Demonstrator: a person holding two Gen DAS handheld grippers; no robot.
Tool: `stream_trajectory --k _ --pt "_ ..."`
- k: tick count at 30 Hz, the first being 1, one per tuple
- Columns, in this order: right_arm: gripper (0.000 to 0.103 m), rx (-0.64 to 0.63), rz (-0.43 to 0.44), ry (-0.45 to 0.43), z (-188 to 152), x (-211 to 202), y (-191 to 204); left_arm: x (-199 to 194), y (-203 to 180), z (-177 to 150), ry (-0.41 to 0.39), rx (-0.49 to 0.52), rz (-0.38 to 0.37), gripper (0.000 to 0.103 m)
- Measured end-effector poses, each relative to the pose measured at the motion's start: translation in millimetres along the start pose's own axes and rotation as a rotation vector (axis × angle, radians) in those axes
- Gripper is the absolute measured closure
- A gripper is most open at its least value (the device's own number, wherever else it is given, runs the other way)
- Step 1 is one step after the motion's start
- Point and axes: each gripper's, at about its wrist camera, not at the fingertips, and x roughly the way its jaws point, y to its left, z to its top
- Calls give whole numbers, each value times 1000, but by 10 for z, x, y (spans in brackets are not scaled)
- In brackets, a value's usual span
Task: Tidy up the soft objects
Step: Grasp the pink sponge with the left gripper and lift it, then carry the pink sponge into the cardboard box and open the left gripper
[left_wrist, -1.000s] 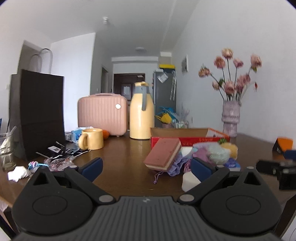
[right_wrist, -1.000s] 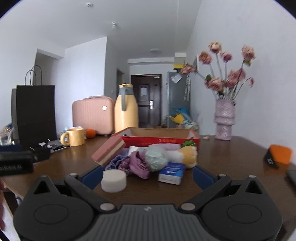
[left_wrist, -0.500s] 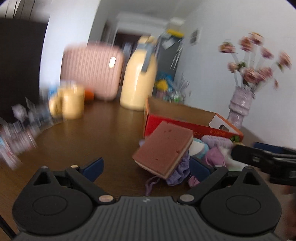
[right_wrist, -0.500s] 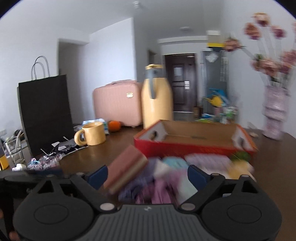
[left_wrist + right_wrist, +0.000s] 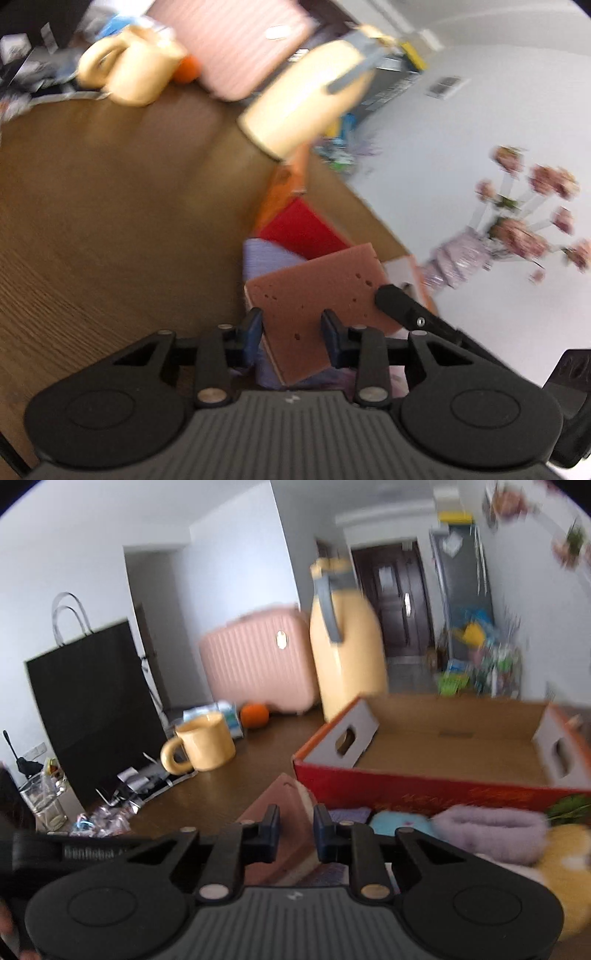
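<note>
The desk (image 5: 229, 779) carries an open box (image 5: 443, 746) at right of the frame; before it lies the sponge (image 5: 317, 306), light and squashy, best pinched across its thin edges; both grippers, left (image 5: 291, 334) and right (image 5: 295, 830), have their jaws narrowed about it, contact uncertain.

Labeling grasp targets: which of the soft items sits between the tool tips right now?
The brown-pink sponge: both the left tool and right tool straddle it. The lilac fluffy piece lies apart, by the red box.

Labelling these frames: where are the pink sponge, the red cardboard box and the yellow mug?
pink sponge (image 5: 317, 291): left wrist view, top face.
red cardboard box (image 5: 424, 794): right wrist view, red front wall.
yellow mug (image 5: 207, 744): right wrist view, side of body.
</note>
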Motion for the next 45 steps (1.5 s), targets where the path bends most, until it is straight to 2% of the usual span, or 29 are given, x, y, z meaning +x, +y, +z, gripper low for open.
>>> stream_trajectory --k 4,8,12,14,20,22,25,27,28,30,31,33,37,43,45 --pt "84 29 -29 -48 -240 -754 19 -336 -319 -216 20 133 -55 68" --pt "84 150 -75 -39 -667 -1372 -135 -465 -612 -620 127 250 -82 68" --pt "84 263 -105 6 -1109 -1718 -291 -493 -835 -1116 183 361 -43 68" --pt "83 286 -118 12 -1262 -1799 -343 -441 -891 -1262 216 363 -23 68" --pt "81 400 -87 1 -1543 -1873 -588 -329 -963 -1513 254 394 12 65" --pt "75 411 -74 -13 -1556 -1898 -628 -348 -961 -1533 258 397 13 55" --pt "70 409 -58 -23 -1551 -1899 -669 -391 -985 -1547 249 411 20 54" --pt "70 410 -52 -7 -1538 -1845 -697 -375 -980 -1567 253 409 29 55" --pt "70 418 -53 8 -1539 -1811 -710 -345 -966 -1572 260 399 38 59" --pt "73 430 -46 32 -1550 -1742 -738 -336 -931 -1563 268 373 16 66" --pt "77 439 -38 35 -1560 -1723 -754 -342 -932 -1555 269 369 3 68" --pt "78 439 -28 36 -1545 -1711 -762 -362 -960 -1546 256 384 2 69" --pt "79 423 -21 25 -1443 -1657 -762 -354 -984 -1480 225 397 -14 70" --pt "79 423 -1 44 -1299 -1369 -698 -259 -869 -1247 210 378 11 70" --pt "79 410 8 24 -1235 -1340 -635 -290 -828 -1162 197 360 10 70"
